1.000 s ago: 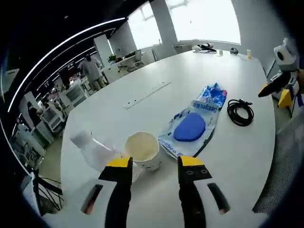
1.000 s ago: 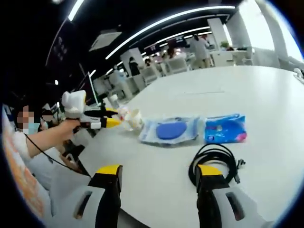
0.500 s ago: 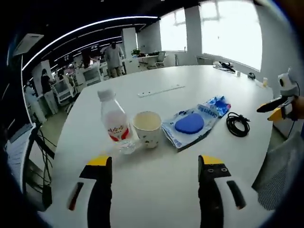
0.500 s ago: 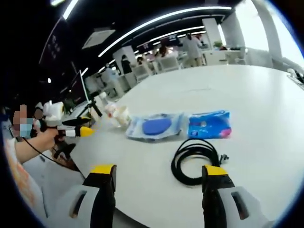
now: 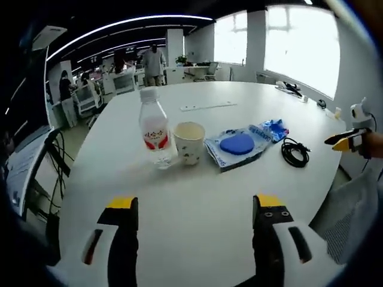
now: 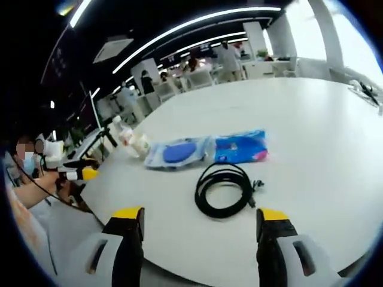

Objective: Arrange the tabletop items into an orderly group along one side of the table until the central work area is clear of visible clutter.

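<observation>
The white table (image 5: 197, 197) carries a row of items near the edge where the person stands. In the left gripper view, from largest to smallest: the clear pouch holding a blue round pad (image 5: 237, 145), with a blue wipes packet (image 5: 270, 129) touching its far end; the water bottle (image 5: 155, 133) with a red label, upright; the coiled black cable (image 5: 294, 152) just beside the pouch; the paper cup (image 5: 188, 142), upright and open, just beside the bottle.

Handling, as a judgement: the pouch and packet look soft, light and slick, best pinched at an edge seam. The bottle seems nearly empty, so light and tippy; take it around the body below the label. The cable is limp; hook several loops at once. The cup is light and crushable; nip the rim gently.

The left gripper (image 5: 194, 206) has its 2 jaws wide apart, holding nothing, well back from the row. The right gripper (image 6: 196, 216) also stands with jaws apart and empty, the cable (image 6: 224, 189) lying just ahead of it.

Against 1 second ago, the bottle now stands upright where it lay tipped beside the cup, the left gripper has drawn back from the cup, and the right view now has the cable centred between its jaws
</observation>
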`<state>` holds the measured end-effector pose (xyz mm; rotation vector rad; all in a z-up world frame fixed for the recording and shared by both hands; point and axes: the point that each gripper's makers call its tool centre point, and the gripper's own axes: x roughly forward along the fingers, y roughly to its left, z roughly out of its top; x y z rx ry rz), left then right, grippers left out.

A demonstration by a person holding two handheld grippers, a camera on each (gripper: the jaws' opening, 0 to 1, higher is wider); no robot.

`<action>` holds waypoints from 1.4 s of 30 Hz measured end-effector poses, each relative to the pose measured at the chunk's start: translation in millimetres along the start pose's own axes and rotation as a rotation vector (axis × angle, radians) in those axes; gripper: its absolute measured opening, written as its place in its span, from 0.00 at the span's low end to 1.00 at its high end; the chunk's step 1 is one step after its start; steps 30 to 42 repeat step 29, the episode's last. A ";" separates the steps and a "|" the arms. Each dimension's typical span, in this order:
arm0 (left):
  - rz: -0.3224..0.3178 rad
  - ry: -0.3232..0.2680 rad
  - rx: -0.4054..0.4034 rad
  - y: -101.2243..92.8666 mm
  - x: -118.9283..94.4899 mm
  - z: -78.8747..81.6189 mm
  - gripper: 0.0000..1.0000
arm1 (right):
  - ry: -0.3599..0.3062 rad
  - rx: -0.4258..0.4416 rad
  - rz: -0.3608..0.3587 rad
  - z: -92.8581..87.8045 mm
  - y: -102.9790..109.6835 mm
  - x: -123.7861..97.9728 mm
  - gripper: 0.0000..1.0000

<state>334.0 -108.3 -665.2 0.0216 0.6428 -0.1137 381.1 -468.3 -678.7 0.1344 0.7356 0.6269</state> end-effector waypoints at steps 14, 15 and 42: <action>-0.001 0.019 -0.004 -0.6 -3.2 -1.4 0.81 | 0.007 0.031 -0.001 -7.9 -2.8 2.8 0.81; -0.001 0.014 -0.006 -0.9 -3.9 0.1 0.81 | 0.006 0.033 0.000 -7.6 -2.5 3.4 0.80; -0.011 0.031 -0.010 -6.2 -6.4 -7.6 0.82 | 0.023 0.034 0.002 -11.4 -3.9 3.3 0.79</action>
